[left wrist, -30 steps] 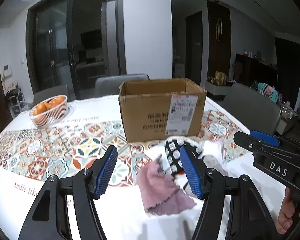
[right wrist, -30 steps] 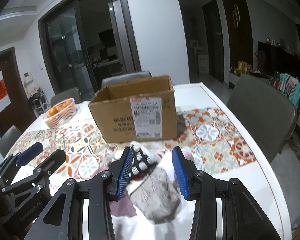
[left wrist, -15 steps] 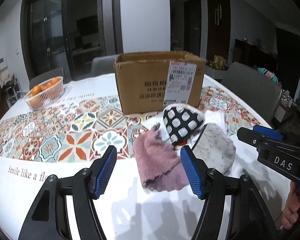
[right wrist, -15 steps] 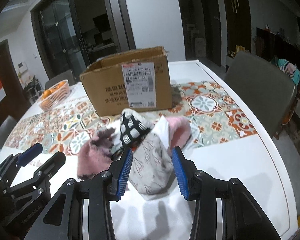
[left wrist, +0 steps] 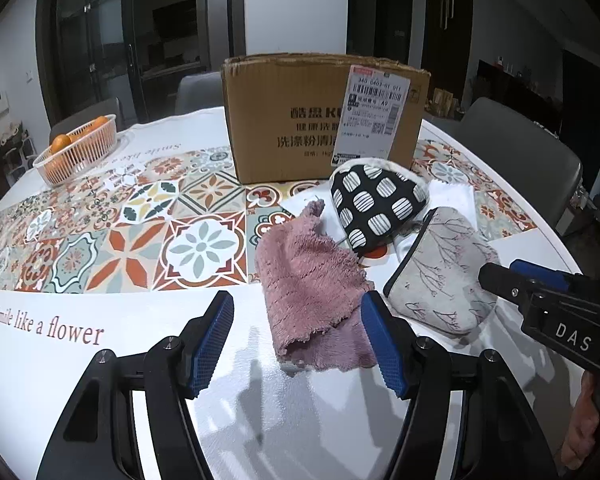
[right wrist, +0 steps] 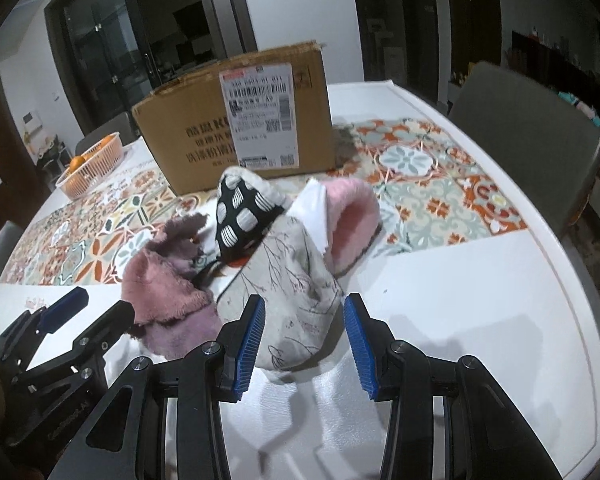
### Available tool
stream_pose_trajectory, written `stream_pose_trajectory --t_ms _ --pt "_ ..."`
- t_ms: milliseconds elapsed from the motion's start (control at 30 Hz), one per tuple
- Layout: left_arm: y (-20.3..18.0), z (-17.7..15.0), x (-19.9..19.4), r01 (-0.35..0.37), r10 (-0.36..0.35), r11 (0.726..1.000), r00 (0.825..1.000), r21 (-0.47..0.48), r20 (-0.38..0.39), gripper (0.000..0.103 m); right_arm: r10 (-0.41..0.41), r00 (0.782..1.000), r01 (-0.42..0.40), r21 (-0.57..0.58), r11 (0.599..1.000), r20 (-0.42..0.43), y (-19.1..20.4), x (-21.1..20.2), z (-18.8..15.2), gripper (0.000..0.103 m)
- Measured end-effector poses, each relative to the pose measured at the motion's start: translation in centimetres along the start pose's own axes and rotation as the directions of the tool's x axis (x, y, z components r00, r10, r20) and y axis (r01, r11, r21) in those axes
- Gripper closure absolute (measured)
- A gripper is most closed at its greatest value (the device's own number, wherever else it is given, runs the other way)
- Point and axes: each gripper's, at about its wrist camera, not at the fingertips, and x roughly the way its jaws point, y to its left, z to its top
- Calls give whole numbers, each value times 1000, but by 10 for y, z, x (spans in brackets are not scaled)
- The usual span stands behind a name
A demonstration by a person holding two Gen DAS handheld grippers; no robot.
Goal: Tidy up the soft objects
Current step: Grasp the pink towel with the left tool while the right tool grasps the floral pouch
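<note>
Pink towel (left wrist: 312,280) between parted left fingers (left wrist: 296,344); right fingers (right wrist: 304,344) parted, seemingly ungripped around pouch (right wrist: 296,292).

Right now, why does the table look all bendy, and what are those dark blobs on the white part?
In the left wrist view the fisheye lens bends the table edge and doors into curves; the dark blobs are shadows of the left gripper. In the right wrist view the box leans the same way, shadows fall under the right gripper, and the room behind is dim.
</note>
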Motion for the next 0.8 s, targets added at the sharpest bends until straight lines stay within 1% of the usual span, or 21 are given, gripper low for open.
stream_pose_trajectory --t_ms 300,400,500,567,633,700,767,800 --pt "2 0 21 3 -3 1000 999 -9 -32 38 8 999 -7 28 1000 -41 -5 21 -2 60" --pt "2 0 27 8 -9 1000 999 -15 -46 41 9 999 -7 29 1000 -49 -6 26 -1 60" --pt "2 -1 30 15 -16 1000 998 -18 -58 48 13 999 -11 35 999 -52 -6 30 -1 60" --pt "3 -2 33 22 -24 1000 997 -21 -71 60 10 998 -8 31 999 -55 -6 31 -2 60" --pt "3 -3 35 32 -34 999 996 -21 -83 67 13 998 -11 35 999 -56 -6 32 -3 60" --pt "2 -3 33 33 -34 999 996 -17 -81 71 16 998 -14 36 999 -55 -7 32 -4 60" --pt "2 -3 32 33 -34 999 996 -13 -78 78 20 998 -18 34 999 -56 -6 32 -4 61" --pt "1 -3 30 33 -34 999 997 -12 -74 79 19 998 -17 33 999 -57 -6 32 -5 62"
